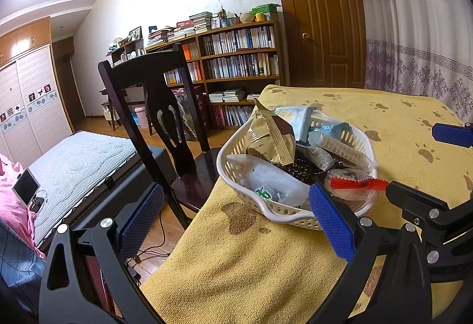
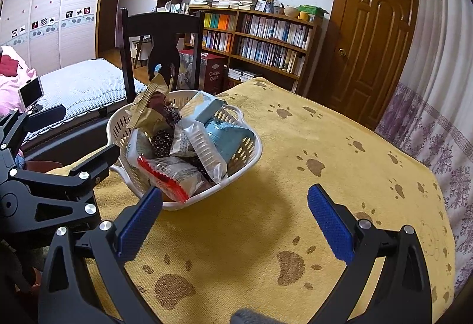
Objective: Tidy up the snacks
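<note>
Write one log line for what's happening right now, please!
left gripper: open, empty | right gripper: open, empty | snacks in white basket | yellow cloth bare

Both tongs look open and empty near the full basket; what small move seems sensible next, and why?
Probably withdraw both: the left tongs and right tongs hold nothing, every snack visible sits in the white basket, and the yellow cloth around it shows none loose.

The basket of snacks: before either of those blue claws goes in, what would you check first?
1. Left gripper open, holding nothing: ok.
2. Right gripper open, holding nothing: ok.
3. Basket resting flat on the yellow cloth: ok.
4. Red-edged packet on top at the near rim, reachable: ok.
5. Bare cloth beside the basket for laying snacks: ok.
6. Basket clear of the table edge by the chair: cannot tell.
</note>
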Demonstrator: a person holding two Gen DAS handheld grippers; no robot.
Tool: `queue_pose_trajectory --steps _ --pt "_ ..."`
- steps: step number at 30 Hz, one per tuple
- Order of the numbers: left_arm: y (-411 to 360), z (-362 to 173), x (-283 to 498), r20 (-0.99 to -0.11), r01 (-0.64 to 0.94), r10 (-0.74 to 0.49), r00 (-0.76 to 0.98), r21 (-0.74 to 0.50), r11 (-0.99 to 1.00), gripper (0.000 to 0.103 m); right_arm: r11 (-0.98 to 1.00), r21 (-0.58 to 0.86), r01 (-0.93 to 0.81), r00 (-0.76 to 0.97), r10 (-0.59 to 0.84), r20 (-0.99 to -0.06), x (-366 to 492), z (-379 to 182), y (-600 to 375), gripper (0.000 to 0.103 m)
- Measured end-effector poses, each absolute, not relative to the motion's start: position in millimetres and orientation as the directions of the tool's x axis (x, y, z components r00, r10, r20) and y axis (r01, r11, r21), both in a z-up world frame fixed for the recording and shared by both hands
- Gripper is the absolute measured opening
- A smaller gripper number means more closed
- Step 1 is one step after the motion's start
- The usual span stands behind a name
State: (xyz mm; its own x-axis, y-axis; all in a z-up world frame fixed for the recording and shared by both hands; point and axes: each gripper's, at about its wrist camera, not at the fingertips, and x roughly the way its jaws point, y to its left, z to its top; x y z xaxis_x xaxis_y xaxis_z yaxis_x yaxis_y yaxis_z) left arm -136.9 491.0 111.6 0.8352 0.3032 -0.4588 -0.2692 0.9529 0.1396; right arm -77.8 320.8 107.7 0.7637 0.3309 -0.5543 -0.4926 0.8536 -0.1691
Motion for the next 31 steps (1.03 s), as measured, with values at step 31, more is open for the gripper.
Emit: queue_pose_trajectory --steps 31 --pt "470 121 -149 -0.456 -0.197 0.252 0.854 0.166 0.966 0.1 0.917 -0.1 -0.387 0.765 0.259 -0.59 -66 102 259 0.098"
